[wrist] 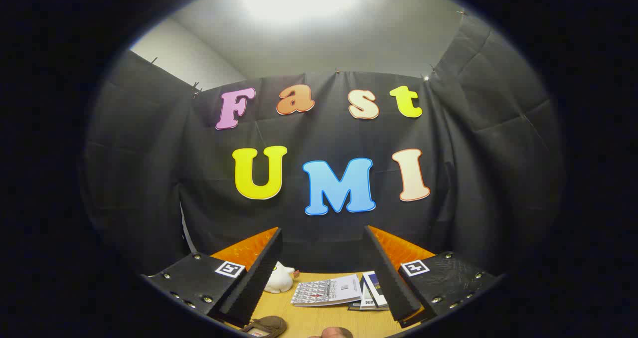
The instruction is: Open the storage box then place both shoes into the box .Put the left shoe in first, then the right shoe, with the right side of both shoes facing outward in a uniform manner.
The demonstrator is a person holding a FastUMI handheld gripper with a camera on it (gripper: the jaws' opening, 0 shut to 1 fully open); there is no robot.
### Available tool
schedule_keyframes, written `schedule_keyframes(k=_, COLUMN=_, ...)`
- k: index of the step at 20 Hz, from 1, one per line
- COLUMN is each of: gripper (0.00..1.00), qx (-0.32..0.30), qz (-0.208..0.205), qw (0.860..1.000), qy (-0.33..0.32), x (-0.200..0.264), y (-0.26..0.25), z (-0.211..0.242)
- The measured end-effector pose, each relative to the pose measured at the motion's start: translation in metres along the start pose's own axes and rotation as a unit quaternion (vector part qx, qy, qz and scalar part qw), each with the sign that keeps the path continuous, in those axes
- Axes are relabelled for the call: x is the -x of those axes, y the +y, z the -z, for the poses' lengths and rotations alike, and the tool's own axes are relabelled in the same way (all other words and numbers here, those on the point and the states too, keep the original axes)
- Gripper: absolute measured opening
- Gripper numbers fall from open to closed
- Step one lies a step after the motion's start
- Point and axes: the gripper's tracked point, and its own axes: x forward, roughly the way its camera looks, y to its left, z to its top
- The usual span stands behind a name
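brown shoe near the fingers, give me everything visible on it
The brown shoe lies on the wooden table, low between the open gripper fingers and close to the nearer one's tip, untouched. Just its upper part shows: a rounded, matte, suede-like brown top with a paler patch inside, maybe an insole or label. Whether it is the left or right shoe cannot be told. A white toy and booklets lie farther along the table, apart from it.
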Motion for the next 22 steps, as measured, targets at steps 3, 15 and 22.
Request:
schedule_keyframes(k=3, gripper=0.98, qx=-0.002, qz=0.002, qw=1.0, qy=0.0, x=-0.006, y=-0.004, z=-0.002)
schedule_keyframes(k=15, gripper=0.98, qx=-0.002, qz=0.005, qw=1.0, qy=-0.006, x=-0.009, y=0.0, z=-0.005)
schedule_keyframes(k=22, gripper=0.98, qx=-0.015, qz=-0.008, qw=1.0, qy=0.012, x=-0.009, y=0.011, z=0.012)
